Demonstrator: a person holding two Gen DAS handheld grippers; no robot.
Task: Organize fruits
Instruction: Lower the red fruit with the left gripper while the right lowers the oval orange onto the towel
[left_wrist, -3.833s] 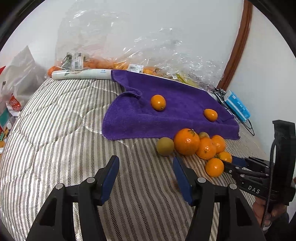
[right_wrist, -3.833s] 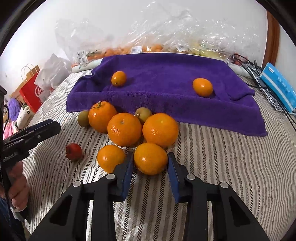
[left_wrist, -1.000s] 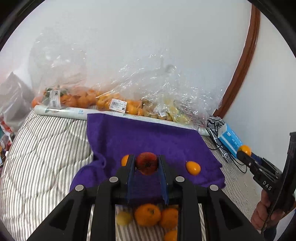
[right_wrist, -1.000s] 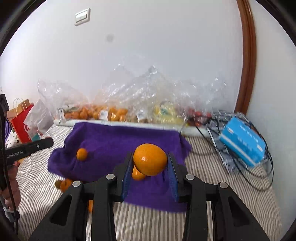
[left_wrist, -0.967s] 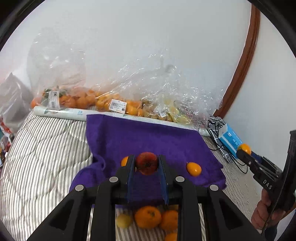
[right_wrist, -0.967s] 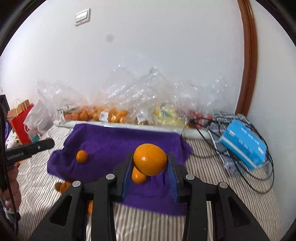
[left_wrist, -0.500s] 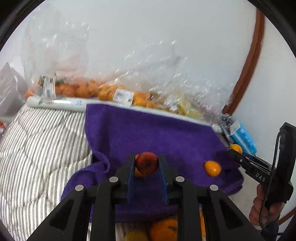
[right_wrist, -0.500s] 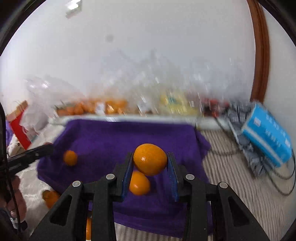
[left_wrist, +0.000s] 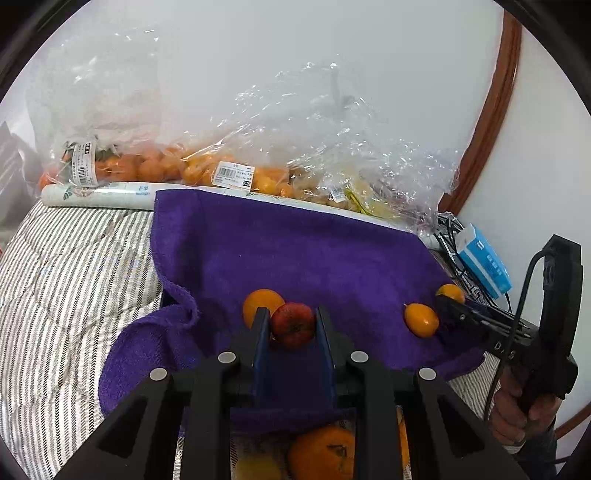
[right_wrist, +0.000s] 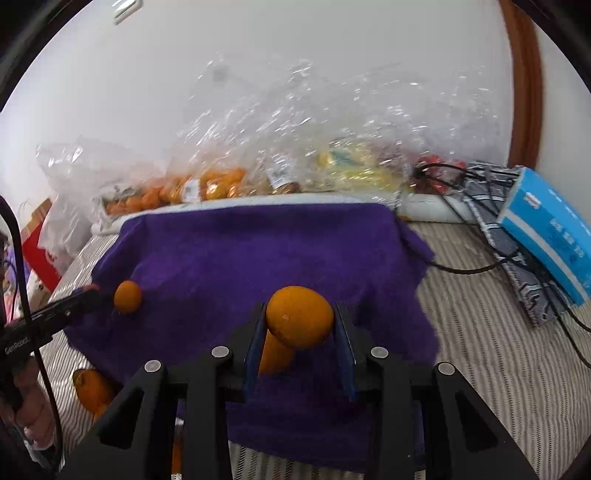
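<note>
I hold one fruit in each gripper over the purple towel (left_wrist: 295, 258), which lies on the striped bed quilt (left_wrist: 74, 280).

Left gripper (left_wrist: 291, 326): jaws clamped on a small red fruit (left_wrist: 292, 324), smooth, round and glossy; I cannot name its kind with certainty. It sits just on the near side of a loose orange (left_wrist: 263, 303) resting on the towel, and appears to touch or nearly touch it.

Right gripper (right_wrist: 297, 325): jaws clamped on a mandarin (right_wrist: 299, 317), oval, with its long axis running across from pad to pad. A second orange (right_wrist: 275, 354) lies on the towel directly beneath and slightly to the left of it.

Deciding relation: each held fruit is above the towel's near half, next to a fruit already placed. In my judgement, the next step is to lower and release; the right gripper needs a small offset to the towel's right side so the mandarin does not land on the one below.

The towel is thick terry, soft and rumpled at its left edge, so round fruit may roll toward folds. More oranges (left_wrist: 321, 454) wait on the quilt off the towel's near edge. Clear plastic bags (left_wrist: 258, 162) of fruit lie beyond the towel's far edge.
</note>
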